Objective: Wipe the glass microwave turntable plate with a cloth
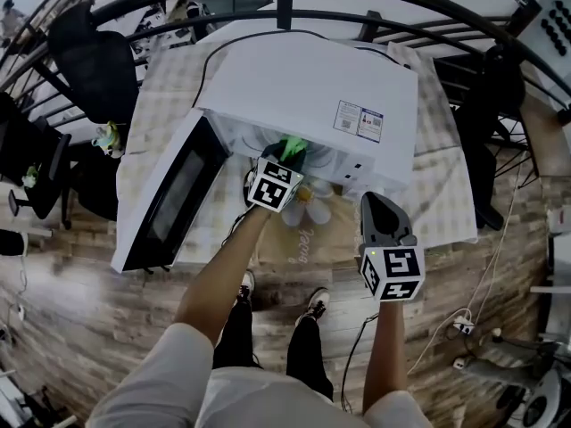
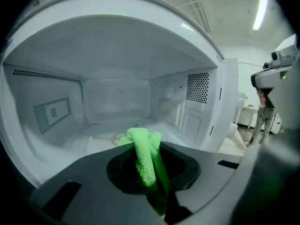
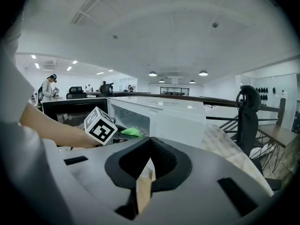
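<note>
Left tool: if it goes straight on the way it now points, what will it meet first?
Probably the back wall of the microwave: the left tool, shut on the cloth, points into the open cavity. Depth is unclear.

Green cloth [image 2: 143, 156], white microwave [image 1: 312, 105]

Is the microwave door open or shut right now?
Open. The door stands swung out to the left, and the left gripper view looks straight into the cavity past the green cloth.
</note>
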The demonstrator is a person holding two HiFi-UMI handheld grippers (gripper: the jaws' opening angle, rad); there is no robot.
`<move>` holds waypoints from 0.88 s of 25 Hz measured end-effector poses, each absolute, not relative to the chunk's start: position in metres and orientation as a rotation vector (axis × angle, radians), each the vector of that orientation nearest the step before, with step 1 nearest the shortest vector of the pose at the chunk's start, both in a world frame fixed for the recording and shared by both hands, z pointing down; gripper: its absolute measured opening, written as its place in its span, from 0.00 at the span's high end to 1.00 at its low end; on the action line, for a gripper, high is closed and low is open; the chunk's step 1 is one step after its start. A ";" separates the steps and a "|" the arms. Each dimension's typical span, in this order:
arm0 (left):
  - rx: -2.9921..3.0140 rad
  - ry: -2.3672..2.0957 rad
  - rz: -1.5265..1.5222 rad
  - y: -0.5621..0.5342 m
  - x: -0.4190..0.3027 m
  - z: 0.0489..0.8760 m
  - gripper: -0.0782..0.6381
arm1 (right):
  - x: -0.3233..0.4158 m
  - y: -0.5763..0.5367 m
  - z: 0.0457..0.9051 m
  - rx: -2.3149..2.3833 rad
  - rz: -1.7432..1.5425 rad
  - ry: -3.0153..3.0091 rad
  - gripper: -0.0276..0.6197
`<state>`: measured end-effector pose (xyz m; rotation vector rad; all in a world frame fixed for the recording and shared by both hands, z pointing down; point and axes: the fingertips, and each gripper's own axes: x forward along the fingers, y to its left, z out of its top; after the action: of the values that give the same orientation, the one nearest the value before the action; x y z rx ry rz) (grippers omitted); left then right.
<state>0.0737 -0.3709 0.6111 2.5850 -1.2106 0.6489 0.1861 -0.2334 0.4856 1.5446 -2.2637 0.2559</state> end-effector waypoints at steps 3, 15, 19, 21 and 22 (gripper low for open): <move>2.586 -1.110 0.593 -0.365 0.101 0.611 0.80 | 0.190 -0.232 0.477 1.555 0.235 -2.258 0.94; 2.689 -1.333 0.479 -0.392 0.056 0.578 0.80 | 0.184 -0.228 0.468 1.631 0.185 -2.255 0.94; 2.616 -1.555 0.672 -0.425 0.002 0.592 0.80 | 0.178 -0.228 0.481 1.617 0.198 -2.252 0.94; 2.594 -1.577 0.731 -0.440 -0.012 0.599 0.80 | 0.177 -0.228 0.490 1.597 0.217 -2.248 0.94; 2.591 -1.576 0.744 -0.446 -0.014 0.602 0.80 | 0.177 -0.229 0.494 1.589 0.225 -2.247 0.94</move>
<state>-0.0140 -0.4457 0.6016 2.5910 -1.5761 0.7443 0.1772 -0.2295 0.4935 1.5887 -2.2474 0.2251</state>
